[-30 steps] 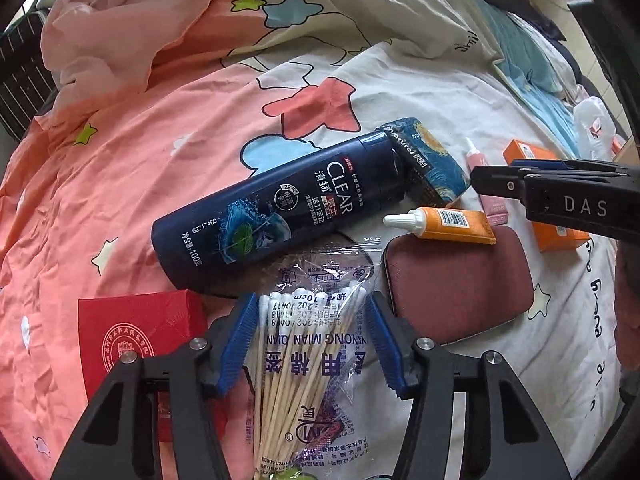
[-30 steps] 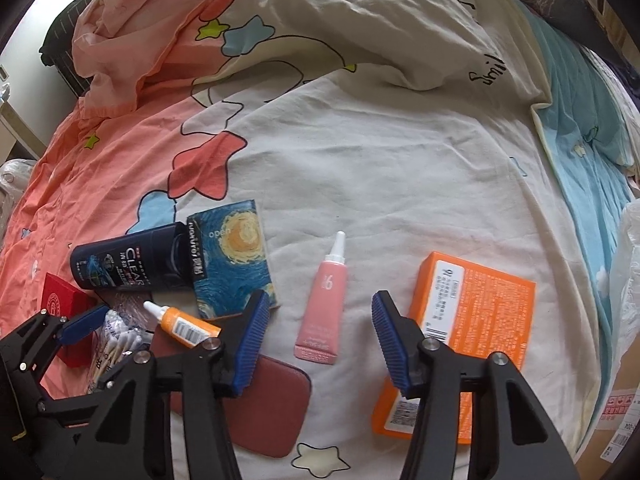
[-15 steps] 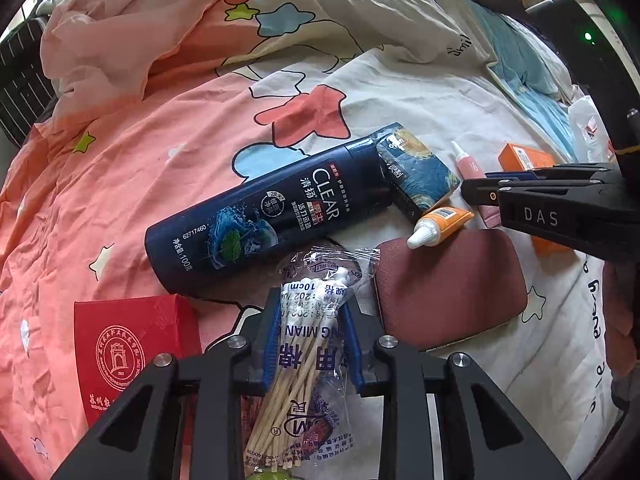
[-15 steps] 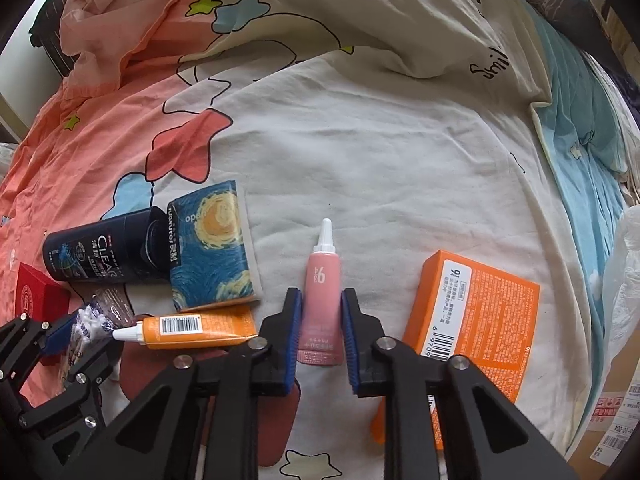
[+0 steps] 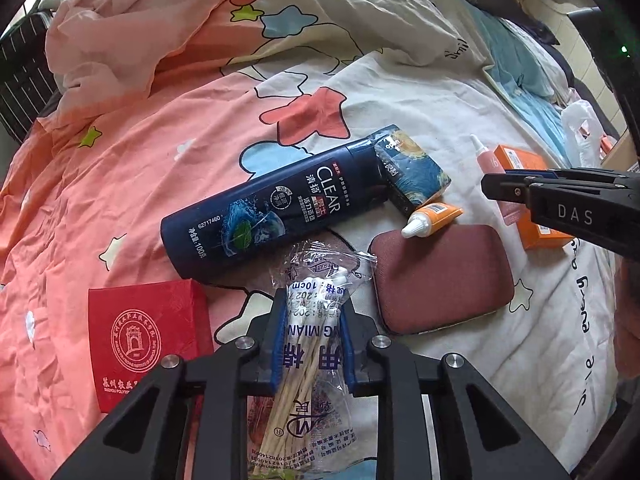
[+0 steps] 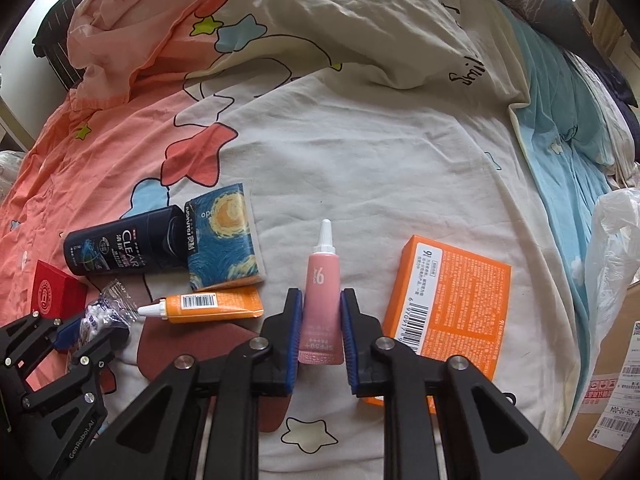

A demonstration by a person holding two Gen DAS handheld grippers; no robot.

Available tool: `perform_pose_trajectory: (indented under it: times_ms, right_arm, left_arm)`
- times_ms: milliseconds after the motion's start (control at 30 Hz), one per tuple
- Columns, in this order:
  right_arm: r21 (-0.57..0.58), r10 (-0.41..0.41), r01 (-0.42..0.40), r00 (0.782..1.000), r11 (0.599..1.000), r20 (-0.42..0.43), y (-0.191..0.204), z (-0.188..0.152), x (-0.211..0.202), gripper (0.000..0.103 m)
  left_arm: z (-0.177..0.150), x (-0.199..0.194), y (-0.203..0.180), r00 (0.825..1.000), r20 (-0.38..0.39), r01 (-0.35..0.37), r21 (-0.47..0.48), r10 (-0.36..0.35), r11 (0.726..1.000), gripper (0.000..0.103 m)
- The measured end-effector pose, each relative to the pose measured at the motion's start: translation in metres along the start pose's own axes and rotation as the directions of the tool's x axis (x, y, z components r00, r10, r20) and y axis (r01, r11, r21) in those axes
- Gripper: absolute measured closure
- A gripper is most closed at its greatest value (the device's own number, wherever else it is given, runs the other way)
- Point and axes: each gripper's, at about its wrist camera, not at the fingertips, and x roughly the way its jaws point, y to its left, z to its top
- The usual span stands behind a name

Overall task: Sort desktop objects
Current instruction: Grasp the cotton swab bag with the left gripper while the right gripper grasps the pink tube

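On a bed sheet with star prints, my left gripper (image 5: 313, 300) has its blue pads pressed on a clear bag of cotton swabs (image 5: 316, 272), and the jaws are still closing on it. In the right wrist view, my right gripper (image 6: 321, 300) is shut on the lower half of a pink tube (image 6: 323, 276) whose white cap points away. The tube lies on the sheet. Between the two grippers lie a dark blue shampoo bottle (image 5: 272, 208), a starry-print tissue pack (image 5: 412, 172), an orange tube (image 5: 434, 218) and a maroon case (image 5: 440, 280).
A red box (image 5: 144, 336) lies left of the swab bag. An orange box (image 6: 456, 292) sits just right of the pink tube. A white plastic bag (image 6: 616, 248) and a cardboard carton (image 6: 612, 400) stand at the bed's right edge. Rumpled bedding rises behind.
Both grippers went from wide open to closed: the left on the swab bag, the right on the pink tube. The orange tube has shifted and turned on the maroon case.
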Motion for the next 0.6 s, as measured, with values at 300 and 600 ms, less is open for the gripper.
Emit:
perform_pose_trajectory:
  times_ms: [300,600]
  right_arm:
    - [-0.018,0.006,-0.005,1.0,1.0,0.03,0.006,-0.003,-0.028,0.085]
    - [-0.009,0.014,-0.014,0.998,1.0,0.059,0.009,-0.011,-0.066,0.085]
  left_arm:
    - [0.001,-0.02,-0.003,1.0,0.015,0.0,0.018,-0.001,1.0,0.081]
    - [0.001,-0.06,-0.012,0.999,0.043,-0.008,0.05,0.006,0.999,0.081]
